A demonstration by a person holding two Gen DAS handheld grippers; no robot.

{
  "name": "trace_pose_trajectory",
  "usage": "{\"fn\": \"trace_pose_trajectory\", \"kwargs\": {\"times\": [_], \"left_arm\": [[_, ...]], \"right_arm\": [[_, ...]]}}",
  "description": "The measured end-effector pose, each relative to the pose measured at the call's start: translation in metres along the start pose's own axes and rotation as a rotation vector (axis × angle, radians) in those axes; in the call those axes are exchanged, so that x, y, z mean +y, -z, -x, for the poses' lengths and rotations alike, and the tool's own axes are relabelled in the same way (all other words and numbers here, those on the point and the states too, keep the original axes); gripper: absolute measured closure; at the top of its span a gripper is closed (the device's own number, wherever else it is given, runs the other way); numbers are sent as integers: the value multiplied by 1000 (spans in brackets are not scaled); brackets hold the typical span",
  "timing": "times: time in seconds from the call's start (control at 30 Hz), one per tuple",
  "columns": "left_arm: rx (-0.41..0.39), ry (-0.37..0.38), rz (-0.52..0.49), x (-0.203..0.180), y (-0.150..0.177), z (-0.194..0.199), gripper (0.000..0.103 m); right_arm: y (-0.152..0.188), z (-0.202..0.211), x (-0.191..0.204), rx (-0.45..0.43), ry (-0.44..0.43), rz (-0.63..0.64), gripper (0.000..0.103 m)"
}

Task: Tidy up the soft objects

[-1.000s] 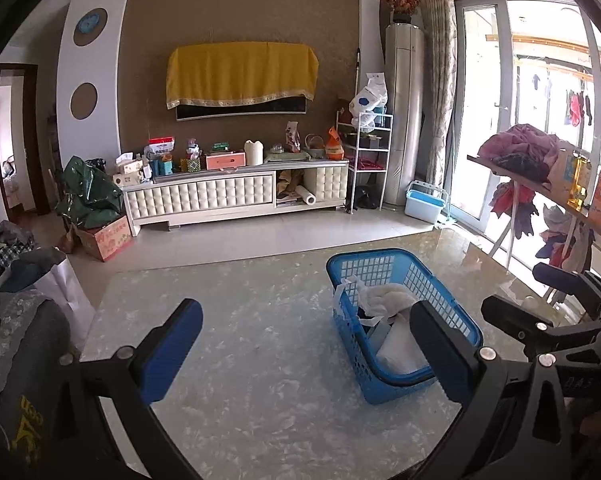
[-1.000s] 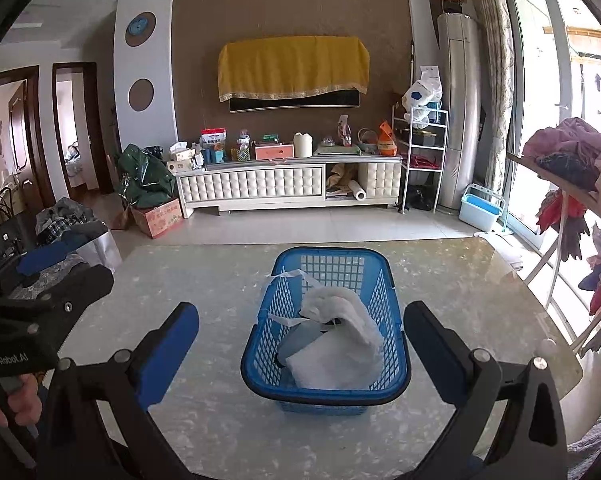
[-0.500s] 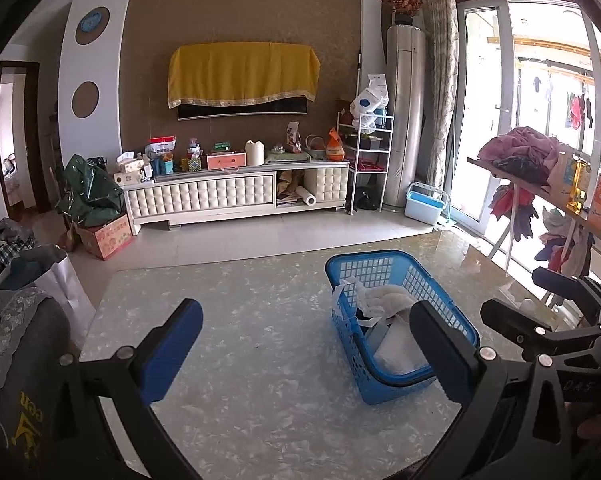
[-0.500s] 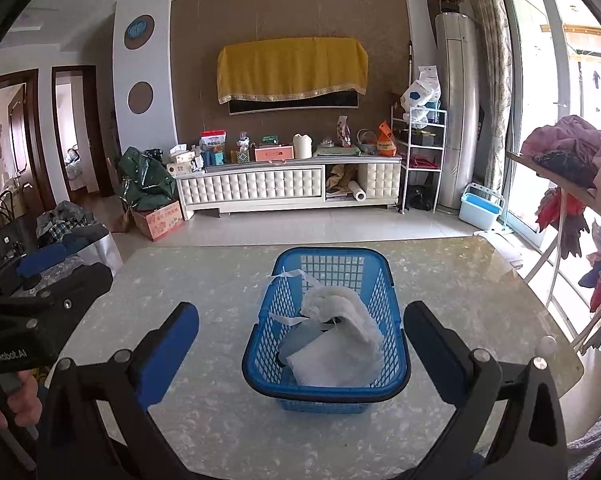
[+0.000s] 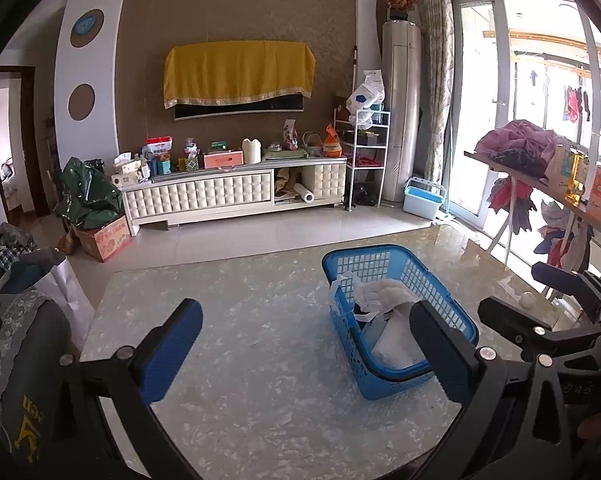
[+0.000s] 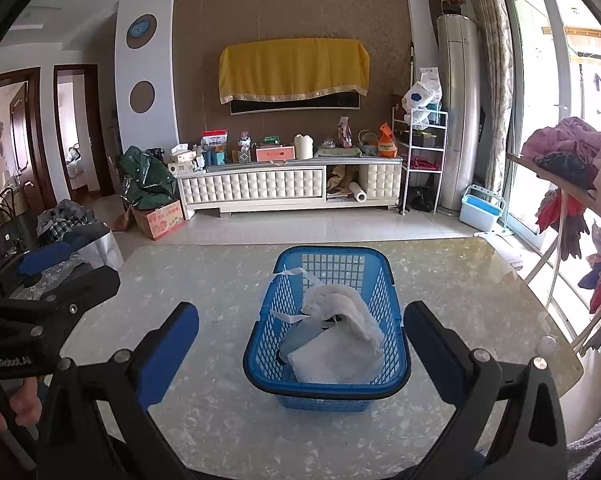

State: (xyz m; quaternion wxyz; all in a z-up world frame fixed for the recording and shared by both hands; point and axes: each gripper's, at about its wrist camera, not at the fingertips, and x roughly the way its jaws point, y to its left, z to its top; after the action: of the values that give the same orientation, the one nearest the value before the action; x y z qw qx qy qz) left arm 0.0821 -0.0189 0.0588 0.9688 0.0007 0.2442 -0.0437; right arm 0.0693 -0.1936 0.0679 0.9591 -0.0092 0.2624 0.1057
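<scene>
Living room setup with a big glossy marble-pattern tabletop [image 6: 460, 280] taking up the near half of both views, and a padded white TV cabinet [image 6: 284, 188] along the far wall. Sitting on it, roughly centre and a bit toward the near edge, is the blue plastic mesh basket [image 6: 388, 296], and the soft stuff is already inside: a crumpled white cloth [image 6: 340, 300] draped over a folded white towel [image 6: 332, 360], with something grey tucked underneath that I can't make out. My guess is the basket sits mid-table so both hands can reach it. The right gripper [image 6: 300, 340] hangs just short of the basket's near rim, jaws wide apart with nothing between them, lined up straight on it. The left gripper [image 5: 304, 344] is off to the left over bare tabletop, also spread wide and holding nothing. Loads of open surface left of the basket and beyond it, so room to move is fine. On the right the table edge is closer, with a small white ball [image 6: 548, 345] near that rim, and a clothes-piled rack [image 6: 560, 184] just past it, so I'd watch swings that way.
</scene>
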Motion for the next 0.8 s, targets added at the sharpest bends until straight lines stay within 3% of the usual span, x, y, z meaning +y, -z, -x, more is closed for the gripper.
{"fn": "trace_pose_trajectory", "kwargs": {"times": [0.8], "left_arm": [[12,46,15,-2,3,2,0]], "right_arm": [[-1,-1,-1,7,-1,2,0]]}}
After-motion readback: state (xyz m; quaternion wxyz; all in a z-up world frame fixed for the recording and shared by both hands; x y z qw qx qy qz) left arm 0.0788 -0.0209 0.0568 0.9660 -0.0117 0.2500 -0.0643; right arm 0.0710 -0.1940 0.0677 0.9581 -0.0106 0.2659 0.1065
